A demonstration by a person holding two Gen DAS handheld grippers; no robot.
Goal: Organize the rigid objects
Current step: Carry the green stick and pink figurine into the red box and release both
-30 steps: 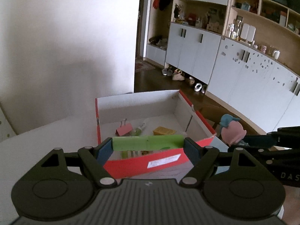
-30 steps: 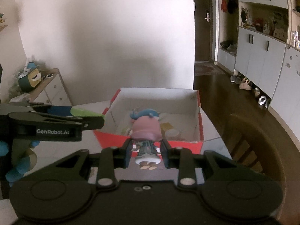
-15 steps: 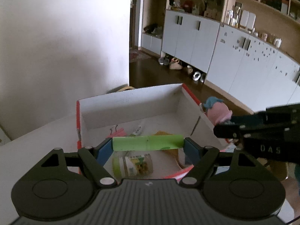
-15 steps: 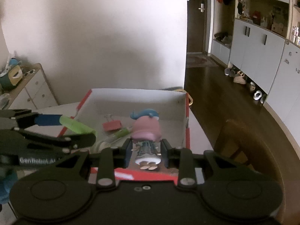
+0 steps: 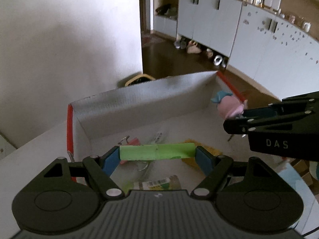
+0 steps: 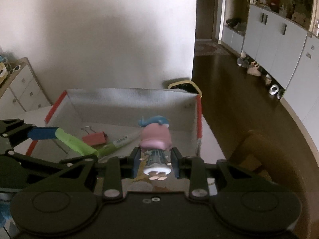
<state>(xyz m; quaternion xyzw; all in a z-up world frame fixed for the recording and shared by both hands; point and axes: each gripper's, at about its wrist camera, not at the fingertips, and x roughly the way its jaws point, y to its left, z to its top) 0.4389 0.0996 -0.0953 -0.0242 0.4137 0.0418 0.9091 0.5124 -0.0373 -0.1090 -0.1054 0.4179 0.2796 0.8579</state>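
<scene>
My left gripper (image 5: 157,154) is shut on a green cylinder (image 5: 157,151), held crosswise over the open red-edged cardboard box (image 5: 139,97). My right gripper (image 6: 156,158) is shut on a pink figurine with a blue hat (image 6: 155,137), held above the box's right side. The figurine also shows in the left wrist view (image 5: 229,105), and the green cylinder in the right wrist view (image 6: 75,141). Inside the box lie a pink binder clip (image 6: 95,138), a pen (image 6: 119,142), a yellow item (image 5: 194,157) and a printed packet (image 5: 159,183).
The box (image 6: 131,97) stands on a white table (image 5: 30,153). A wooden chair (image 6: 265,155) is to the right. A yellow-rimmed bin (image 6: 184,86) sits on the floor behind the box. White cabinets (image 5: 249,31) line the far wall.
Both grippers have moved forward and now hang over the box interior, each holding its object. The box fills more of both views.
</scene>
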